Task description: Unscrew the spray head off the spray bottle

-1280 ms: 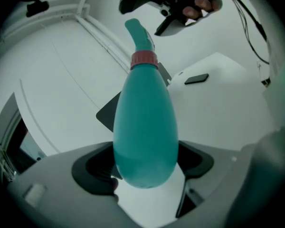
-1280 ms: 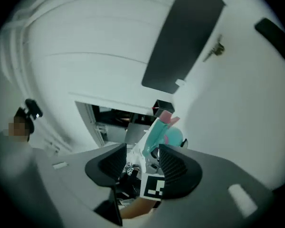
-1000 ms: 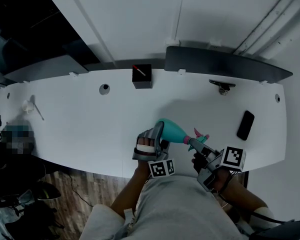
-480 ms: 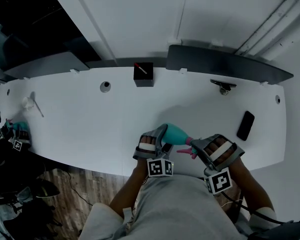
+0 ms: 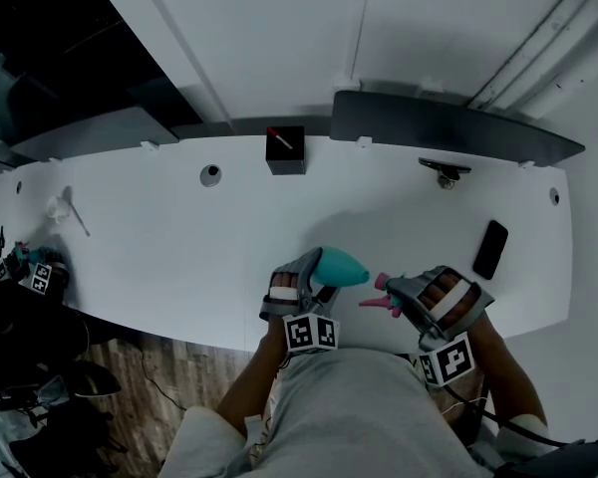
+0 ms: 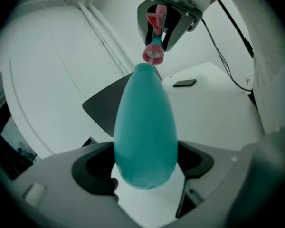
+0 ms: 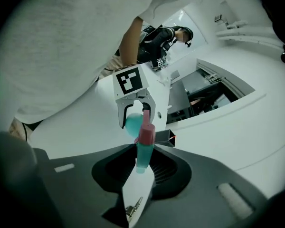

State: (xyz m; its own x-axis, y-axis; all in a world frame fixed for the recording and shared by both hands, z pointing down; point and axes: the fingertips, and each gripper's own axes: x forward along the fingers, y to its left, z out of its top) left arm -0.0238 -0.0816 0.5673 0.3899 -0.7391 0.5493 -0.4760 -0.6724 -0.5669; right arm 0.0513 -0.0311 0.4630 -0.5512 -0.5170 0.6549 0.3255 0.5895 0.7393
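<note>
Teal teardrop-shaped plastic spray bottle (image 6: 146, 127), clamped in the left gripper (image 6: 146, 172), points its neck straight at the right gripper (image 7: 142, 167), which pinches the pink-collared spray head (image 7: 145, 136) just beyond.

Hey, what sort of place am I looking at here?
Probably an office or lab workspace: a long white desk with a cable hole in its top, a dark panel along its back edge, and a phone lying on it.

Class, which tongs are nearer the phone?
Right. The right tongs, just closed on the spray head, sit left of the phone; the left tongs, gripping the bottle, sit further left.
</note>
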